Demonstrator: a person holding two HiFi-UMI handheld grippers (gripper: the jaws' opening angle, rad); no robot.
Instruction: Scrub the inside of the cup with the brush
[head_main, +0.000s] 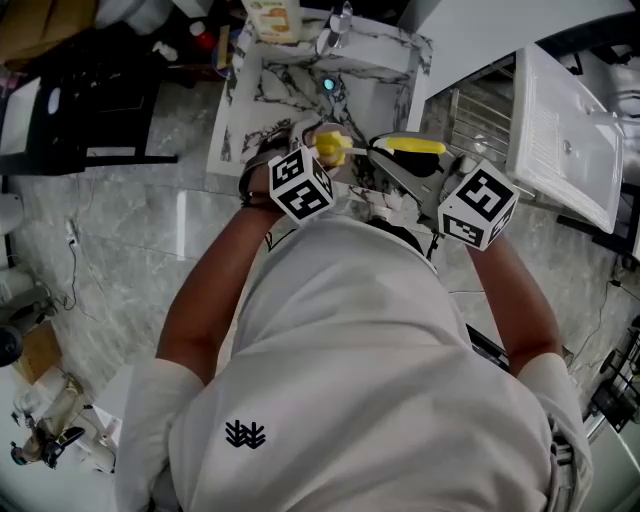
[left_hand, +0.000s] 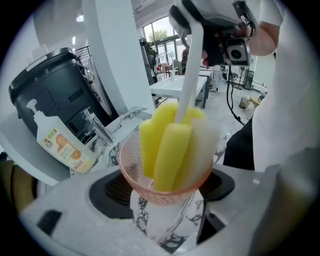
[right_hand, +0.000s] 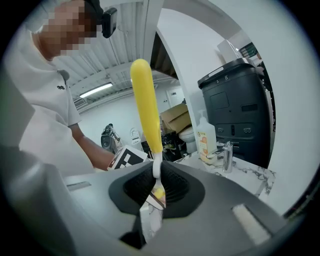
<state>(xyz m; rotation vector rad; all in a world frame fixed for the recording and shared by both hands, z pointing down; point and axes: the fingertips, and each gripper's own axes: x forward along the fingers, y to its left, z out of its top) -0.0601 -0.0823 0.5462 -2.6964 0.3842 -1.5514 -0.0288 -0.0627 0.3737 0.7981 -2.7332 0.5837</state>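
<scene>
Left gripper (left_hand: 167, 189) clamps a pink dimpled plastic cup (left_hand: 129, 162); right gripper (right_hand: 155, 184) pinches a yellow-handled sponge brush (right_hand: 144, 100), head inside it.

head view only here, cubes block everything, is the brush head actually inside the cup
Observer: Yes. In the left gripper view the yellow and white sponge head sits down inside the pink cup, its top above the rim.
Operator: ok and where does the right claw grip the brush
Observer: The right claw is shut on the brush where its white stem meets the yellow handle.
</scene>
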